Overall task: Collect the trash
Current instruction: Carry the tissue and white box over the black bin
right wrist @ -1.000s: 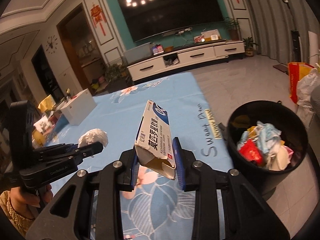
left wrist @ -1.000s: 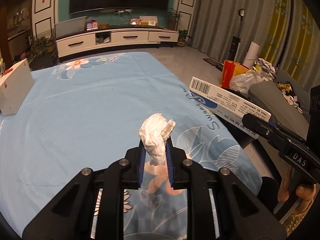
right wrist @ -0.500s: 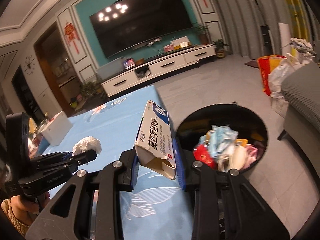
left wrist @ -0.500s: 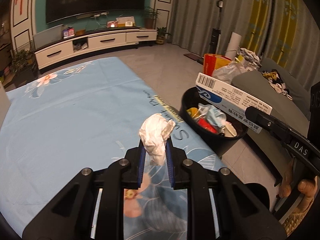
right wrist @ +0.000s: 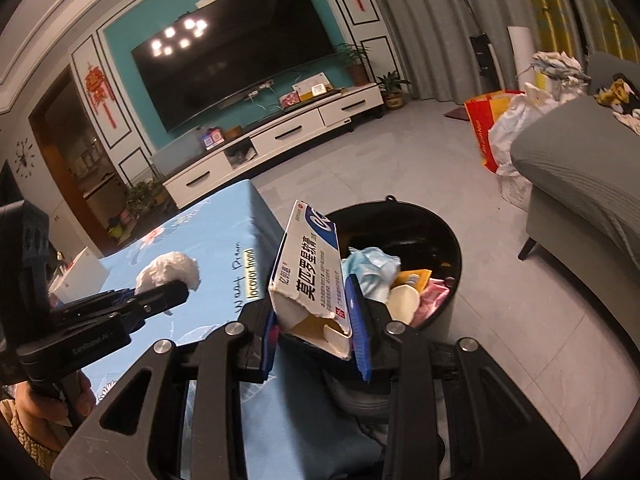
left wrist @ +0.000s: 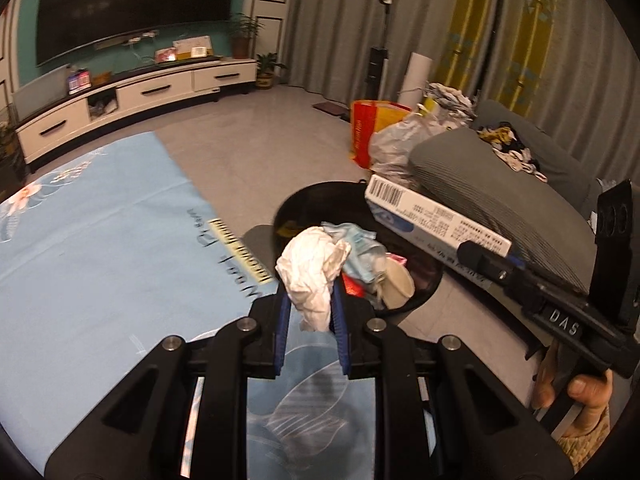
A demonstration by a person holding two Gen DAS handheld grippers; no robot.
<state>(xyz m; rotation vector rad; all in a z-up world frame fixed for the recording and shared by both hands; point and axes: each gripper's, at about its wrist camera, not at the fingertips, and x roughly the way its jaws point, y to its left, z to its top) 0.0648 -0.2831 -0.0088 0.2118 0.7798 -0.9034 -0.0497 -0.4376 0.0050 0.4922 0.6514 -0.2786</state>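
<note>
Both grippers are loaded and hang near the bin [right wrist: 454, 248], a black one on the floor just beside the blue-clothed table [left wrist: 100, 240] and already heaped with rubbish. The left gripper [left wrist: 310, 312] has its jaws pinched narrow on a tissue wad [left wrist: 314, 268], at the bin's near rim. The right gripper [right wrist: 316, 320] clamps a torn carton [right wrist: 310, 264], its far end above the bin's mouth. I'd bring each right over the opening before letting go. The tissue is light and may drift or cling to a pad; the long carton could catch the rim.
</note>
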